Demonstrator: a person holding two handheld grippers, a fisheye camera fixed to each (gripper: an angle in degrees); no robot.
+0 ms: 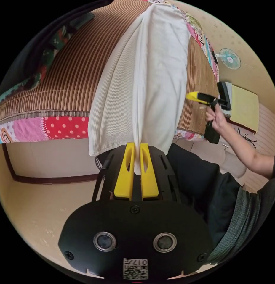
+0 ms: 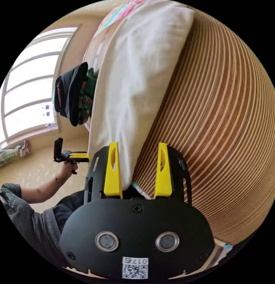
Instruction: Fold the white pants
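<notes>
On the striped mat (image 1: 72, 74), the white pants (image 1: 149, 74) lie lengthwise, their near end hanging off its edge. Our left gripper (image 1: 137, 153) pinches that end between narrow jaws; our right gripper (image 2: 138, 159) stands wide, one jaw beside the cloth, gripping nothing. We judge a one-sided pull could skew the pants or drag them off the mat.

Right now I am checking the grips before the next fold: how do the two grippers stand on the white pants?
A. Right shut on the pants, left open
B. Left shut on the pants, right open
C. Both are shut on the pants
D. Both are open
B: in the left gripper view the left gripper pinches the white pants between closed jaws, while in the right gripper view the right gripper has its jaws spread.
</notes>
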